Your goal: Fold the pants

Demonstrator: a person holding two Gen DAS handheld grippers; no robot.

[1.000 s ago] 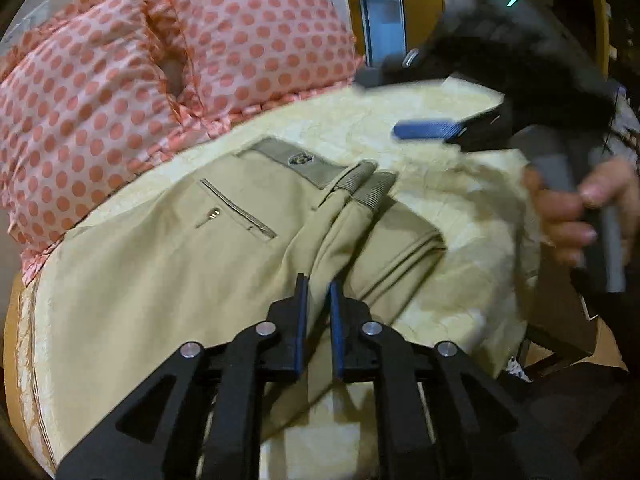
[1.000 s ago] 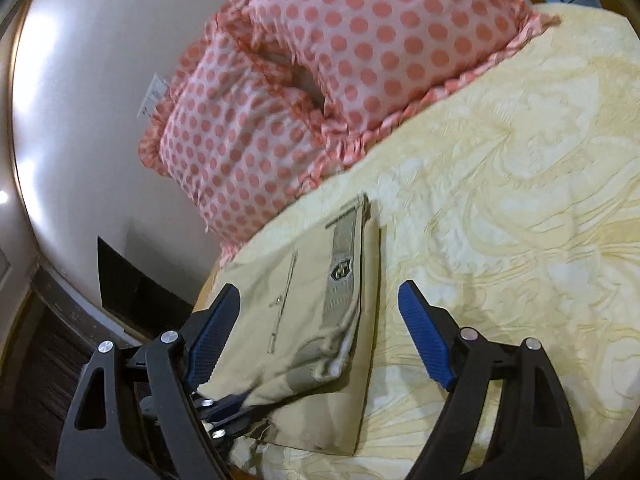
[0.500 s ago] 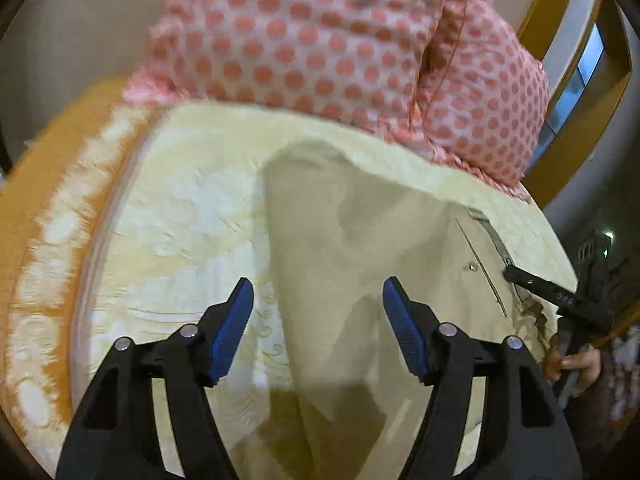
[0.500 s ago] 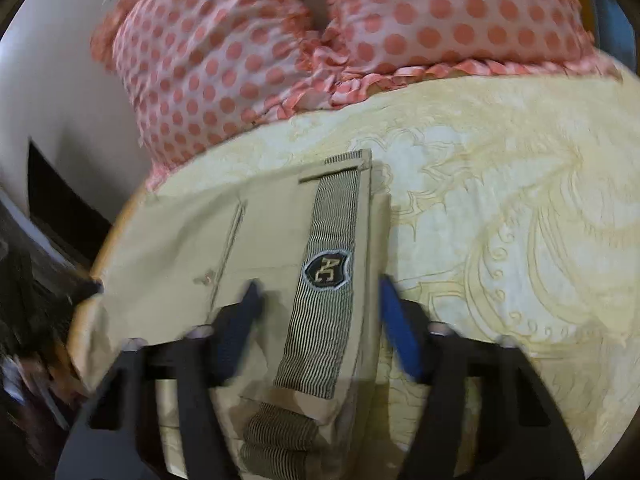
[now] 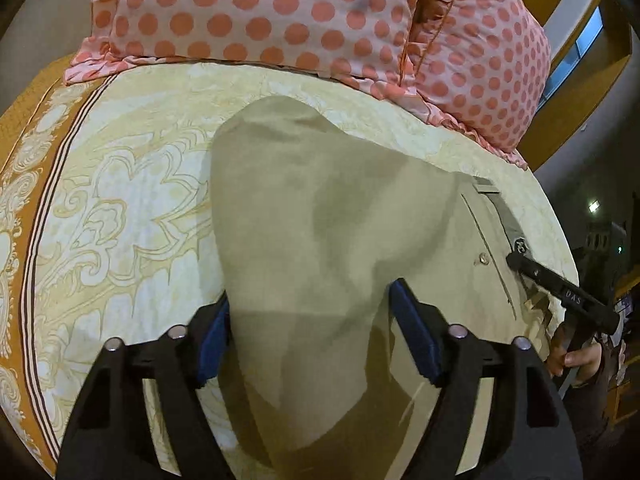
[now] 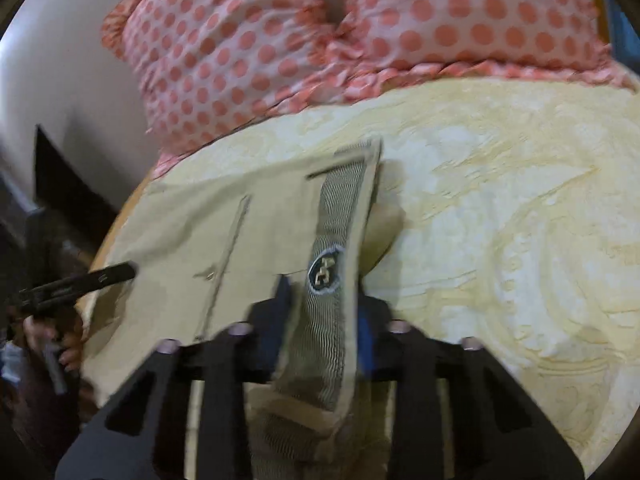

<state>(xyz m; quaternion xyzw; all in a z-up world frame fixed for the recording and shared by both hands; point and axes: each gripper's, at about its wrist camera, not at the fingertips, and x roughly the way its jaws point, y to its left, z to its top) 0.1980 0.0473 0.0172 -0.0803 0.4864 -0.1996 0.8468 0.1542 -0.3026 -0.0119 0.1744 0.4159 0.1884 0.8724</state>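
Khaki pants (image 5: 320, 216) lie folded on a yellow patterned bedspread (image 5: 120, 208), with the striped elastic waistband (image 6: 340, 224) and its round logo patch toward the right side. My left gripper (image 5: 310, 332) is open, its blue pads straddling the folded leg end of the pants. My right gripper (image 6: 320, 312) is closing around the waistband, its jaws narrow with the fabric between them; the view is blurred. The right gripper shows in the left wrist view (image 5: 560, 292), the left gripper in the right wrist view (image 6: 76, 280).
Two pink polka-dot pillows (image 5: 304, 20) lie at the head of the bed, just beyond the pants. An orange border (image 5: 24, 216) runs along the bedspread's left edge. A white wall (image 6: 60, 60) and dark furniture stand beside the bed.
My left gripper opened, swung to the leg end of the pants and came down over it. My right gripper moved onto the waistband and narrowed around it.
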